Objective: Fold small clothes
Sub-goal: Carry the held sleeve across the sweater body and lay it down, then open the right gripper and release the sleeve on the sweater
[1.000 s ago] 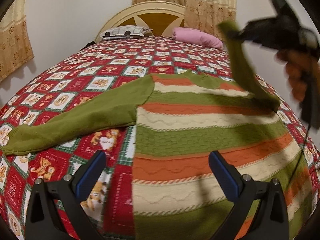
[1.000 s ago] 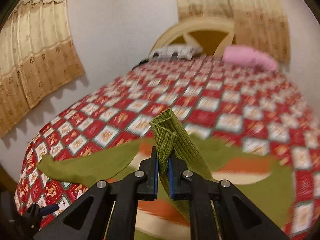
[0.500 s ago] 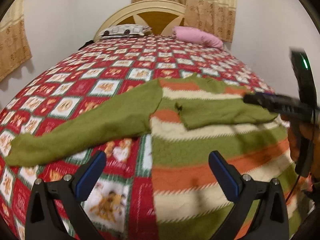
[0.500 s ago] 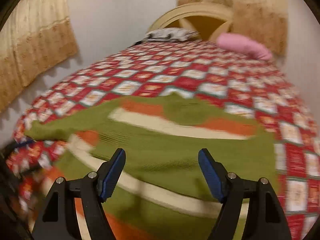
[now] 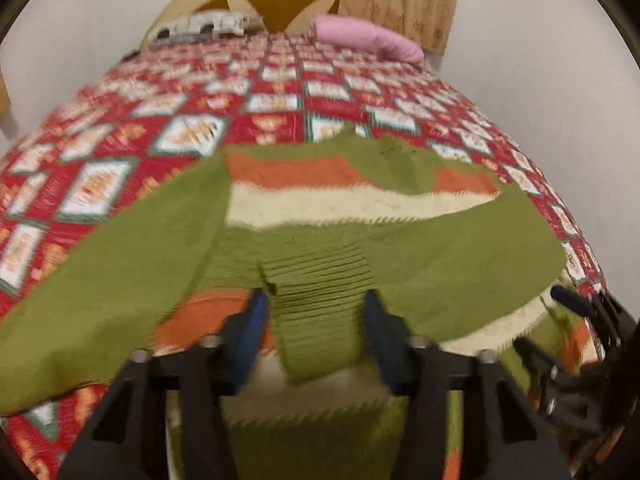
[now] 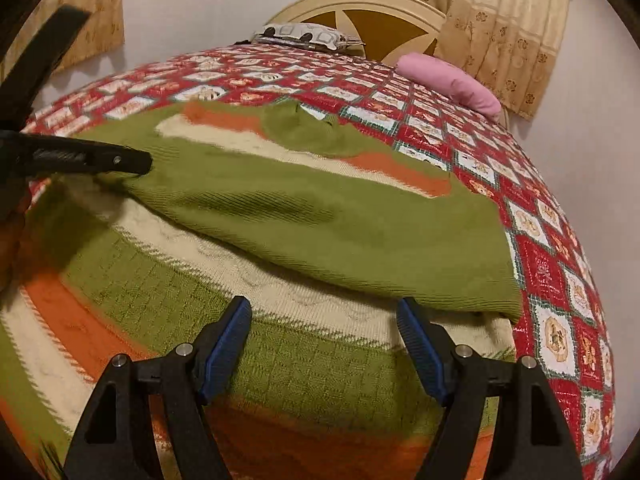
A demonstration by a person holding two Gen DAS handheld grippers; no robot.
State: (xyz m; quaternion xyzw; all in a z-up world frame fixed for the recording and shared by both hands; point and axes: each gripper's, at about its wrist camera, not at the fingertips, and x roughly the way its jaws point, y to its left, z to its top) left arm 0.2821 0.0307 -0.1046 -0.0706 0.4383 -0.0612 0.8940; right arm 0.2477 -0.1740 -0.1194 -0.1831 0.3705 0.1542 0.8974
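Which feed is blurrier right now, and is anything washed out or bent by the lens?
Left wrist view: motion-smeared; the sleeve cuff and quilt are soft. Right wrist view: sharper on the sweater, smeared at its left edge. Both: fisheye bulges the bed; no glare.

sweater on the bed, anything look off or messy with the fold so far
Nothing damaged. The sweater lies flat on the quilt, its right sleeve folded across the chest. The left sleeve still sprawls out onto the quilt, unfolded. The folded sleeve's ribbed cuff sits between the left gripper's jaws.
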